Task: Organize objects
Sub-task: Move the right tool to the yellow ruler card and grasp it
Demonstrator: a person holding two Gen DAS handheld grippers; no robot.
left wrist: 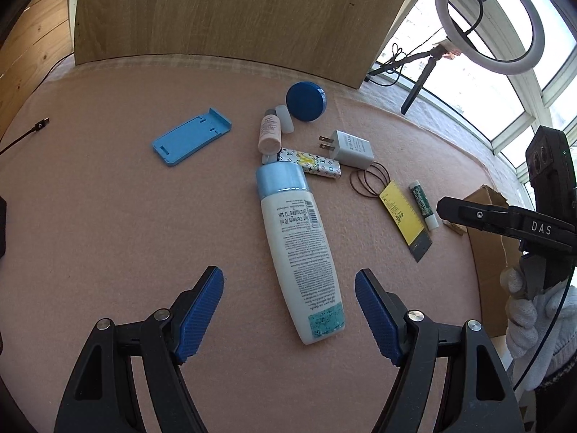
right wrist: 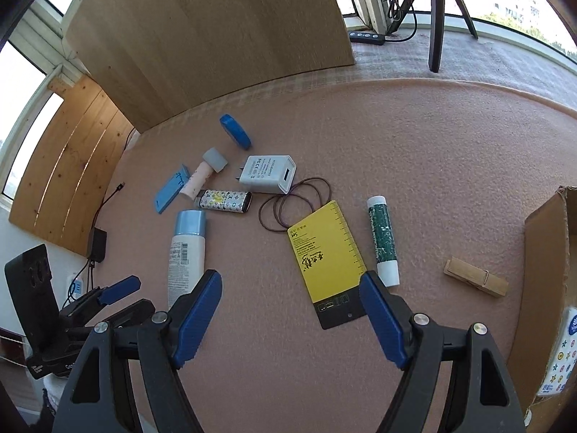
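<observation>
My left gripper (left wrist: 288,281) stands open over the pink mat, and the foot of a white bottle with a light blue cap (left wrist: 299,249) lies between its pads, untouched. Beyond the bottle are a patterned case (left wrist: 313,164), a small pink bottle (left wrist: 269,133), a blue round jar (left wrist: 306,101), a white charger (left wrist: 351,148) and a blue phone stand (left wrist: 191,137). Open too, my right gripper (right wrist: 290,281) hovers over the near end of a yellow card (right wrist: 326,252). A green tube (right wrist: 382,238), brown hair ties (right wrist: 295,205) and a wooden clothespin (right wrist: 476,281) lie close by.
A cardboard box (right wrist: 544,270) stands at the right edge of the mat. A wooden board (left wrist: 223,11) leans up at the back. A ring light (left wrist: 490,18) on a tripod (right wrist: 436,18) stands by the window. A black cable (left wrist: 21,137) lies at the left.
</observation>
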